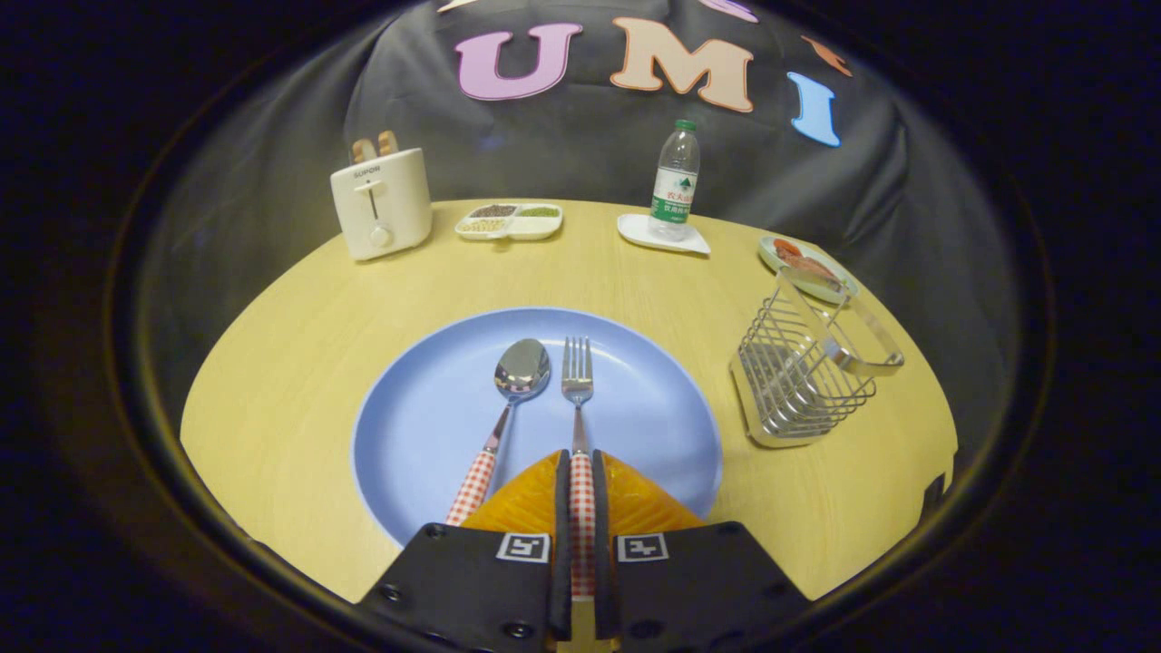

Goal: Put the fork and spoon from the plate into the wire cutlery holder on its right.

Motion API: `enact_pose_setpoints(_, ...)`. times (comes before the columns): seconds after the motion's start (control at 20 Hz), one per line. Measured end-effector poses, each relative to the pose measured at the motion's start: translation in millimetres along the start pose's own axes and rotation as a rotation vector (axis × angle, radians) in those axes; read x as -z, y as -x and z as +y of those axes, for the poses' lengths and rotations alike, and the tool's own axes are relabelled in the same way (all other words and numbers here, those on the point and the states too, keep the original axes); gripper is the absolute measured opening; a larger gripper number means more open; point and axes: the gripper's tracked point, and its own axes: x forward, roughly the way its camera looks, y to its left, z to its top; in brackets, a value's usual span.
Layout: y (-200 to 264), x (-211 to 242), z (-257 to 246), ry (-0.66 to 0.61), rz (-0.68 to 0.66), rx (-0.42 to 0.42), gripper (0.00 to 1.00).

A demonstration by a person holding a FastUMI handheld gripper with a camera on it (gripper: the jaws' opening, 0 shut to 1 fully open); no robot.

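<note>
A fork [577, 381] and a spoon [517, 381] lie side by side on a blue plate [426, 408], heads pointing away from me, both with red-checked handles. My gripper [580, 472] is over the near edge of the plate. Its two orange fingers [531, 499] are closed on the fork's checked handle, which runs between the black pads. The spoon's handle lies just left of the left finger, untouched. The wire cutlery holder [803, 372] stands on the table to the right of the plate, tilted open toward me, with nothing visible inside it.
Beyond the plate, a white toaster [381, 204] holding bread stands at the back left. A divided dish of grains [510, 220], a water bottle [676, 181] on a white coaster and a small plate of food [803, 263] line the table's far side.
</note>
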Motion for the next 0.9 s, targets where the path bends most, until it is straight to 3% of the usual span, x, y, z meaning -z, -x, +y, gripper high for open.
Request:
enact_pose_setpoints(0.1, 0.1, -2.5, 0.5, 0.031, 0.011, 0.016, 0.05)
enact_pose_setpoints(0.45, 22.7, -30.1, -6.6, 0.083, 0.032, 0.101, 0.05)
enact_pose_setpoints(0.9, 76.9, -85.1, -44.3, -0.083, 0.175, 0.247, 0.05)
